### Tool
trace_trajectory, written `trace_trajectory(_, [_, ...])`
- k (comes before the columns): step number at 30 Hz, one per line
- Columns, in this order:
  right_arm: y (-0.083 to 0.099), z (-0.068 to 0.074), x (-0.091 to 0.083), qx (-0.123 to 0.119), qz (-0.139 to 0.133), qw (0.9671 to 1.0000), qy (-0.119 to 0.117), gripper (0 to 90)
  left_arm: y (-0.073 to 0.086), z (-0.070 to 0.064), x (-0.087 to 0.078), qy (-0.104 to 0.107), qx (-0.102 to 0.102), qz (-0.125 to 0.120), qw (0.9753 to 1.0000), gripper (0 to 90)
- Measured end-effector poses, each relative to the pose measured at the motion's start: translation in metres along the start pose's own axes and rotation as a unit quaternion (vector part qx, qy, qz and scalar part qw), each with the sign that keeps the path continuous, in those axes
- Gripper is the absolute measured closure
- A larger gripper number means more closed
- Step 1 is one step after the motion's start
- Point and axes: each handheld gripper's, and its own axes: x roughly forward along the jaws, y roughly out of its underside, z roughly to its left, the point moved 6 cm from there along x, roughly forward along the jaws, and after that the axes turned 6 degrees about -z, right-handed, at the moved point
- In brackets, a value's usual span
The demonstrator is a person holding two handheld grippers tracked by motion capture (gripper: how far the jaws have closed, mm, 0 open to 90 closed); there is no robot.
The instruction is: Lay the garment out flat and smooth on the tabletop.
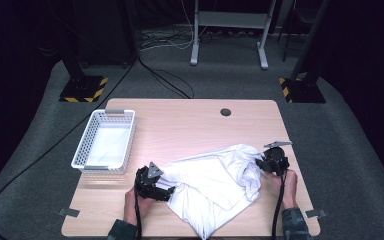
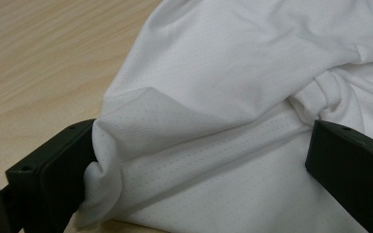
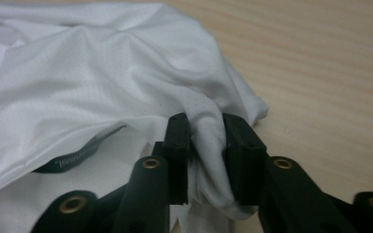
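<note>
A crumpled white mesh shirt [image 1: 215,180] lies on the near right part of the wooden table [image 1: 180,120]. In the high view my left gripper [image 1: 166,190] rests at the shirt's left edge and my right gripper [image 1: 261,163] at its right edge. The left gripper [image 2: 204,141] is open, its jaws wide apart with a fold of the shirt [image 2: 233,63] lying between them. The right gripper [image 3: 207,133] is shut on a bunched fold of the shirt [image 3: 102,82]. A dark collar strip [image 3: 77,155] peeks out beside the right gripper.
A white plastic basket [image 1: 82,150] stands at the table's left side, with pale cloth inside it. A round cable hole [image 1: 225,112] sits near the far edge. Bare wood shows between basket and shirt. Cables and stand feet lie on the floor beyond.
</note>
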Motion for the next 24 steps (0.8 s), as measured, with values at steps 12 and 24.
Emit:
trace_trajectory(12, [-0.079, -0.021, 0.020, -0.031, -0.050, 0.9971, 0.049, 77.7, 0.000, 0.000, 0.000, 0.000, 0.000, 0.000, 1.0000, 0.4])
trace_trajectory(24, [-0.077, -0.023, 0.036, -0.005, -0.025, 0.9979, 0.060, 35.8, 0.000, 0.000, 0.000, -0.001, 0.001, -0.001, 1.0000, 0.4])
